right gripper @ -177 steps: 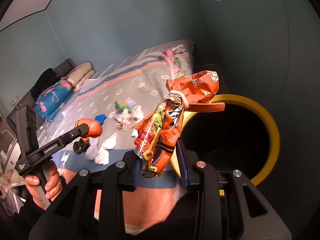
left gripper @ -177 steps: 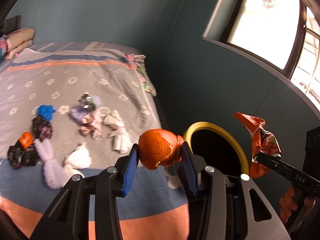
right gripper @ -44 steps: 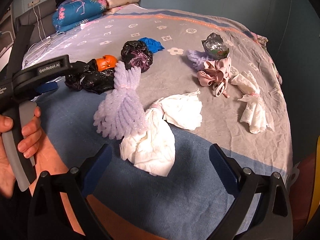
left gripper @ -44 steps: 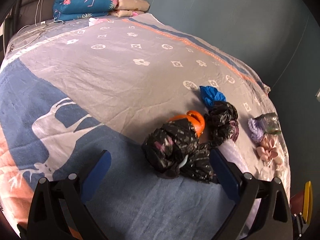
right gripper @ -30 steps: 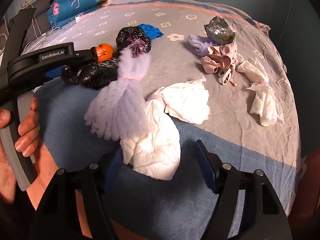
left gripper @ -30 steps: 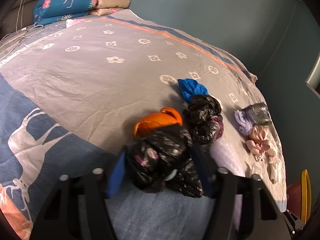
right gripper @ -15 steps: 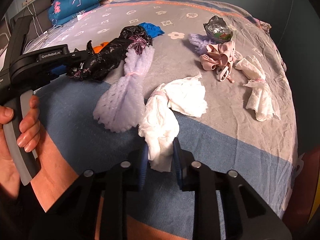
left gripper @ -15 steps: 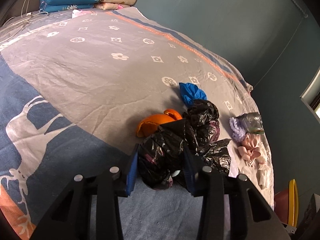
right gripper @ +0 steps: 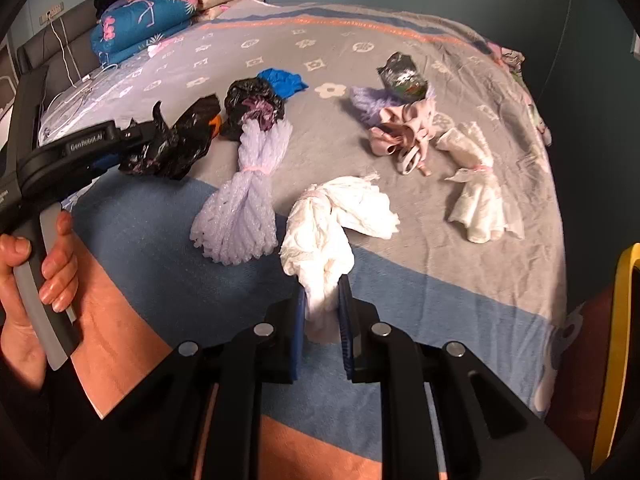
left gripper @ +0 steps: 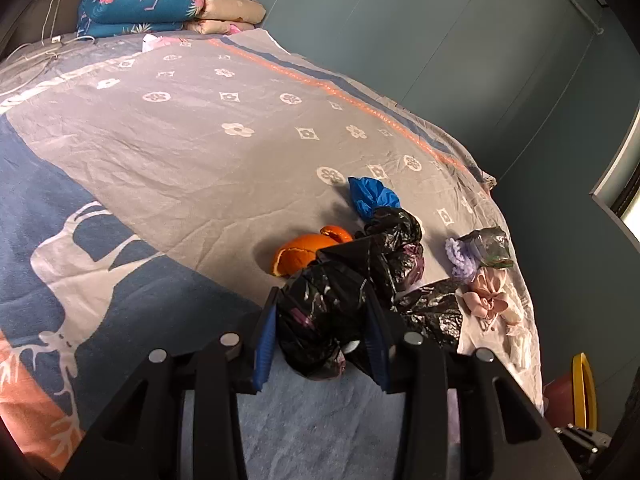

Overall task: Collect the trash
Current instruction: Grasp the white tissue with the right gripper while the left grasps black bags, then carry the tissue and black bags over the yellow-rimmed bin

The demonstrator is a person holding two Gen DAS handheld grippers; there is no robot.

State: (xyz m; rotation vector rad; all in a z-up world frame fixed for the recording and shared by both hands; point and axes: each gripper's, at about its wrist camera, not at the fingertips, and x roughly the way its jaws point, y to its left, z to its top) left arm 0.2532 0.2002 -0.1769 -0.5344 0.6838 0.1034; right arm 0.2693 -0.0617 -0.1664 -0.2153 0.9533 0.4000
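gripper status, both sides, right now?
Left gripper: shut on the black plastic bag.
Right gripper: jaws closing, pads already pinching the white tissue bundle.

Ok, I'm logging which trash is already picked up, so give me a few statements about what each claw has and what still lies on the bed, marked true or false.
1. The left claw grips a black bag. True.
2. The right claw is empty. False: its jaws are closing on a white tissue wad, which sits between them.
3. An orange peel lies on the bed. True.
4. The blue scrap is in the yellow-rimmed bin. False: it lies on the bed next to a second black bag.
5. The lilac foam net lies ungripped beside the tissue wad. True.
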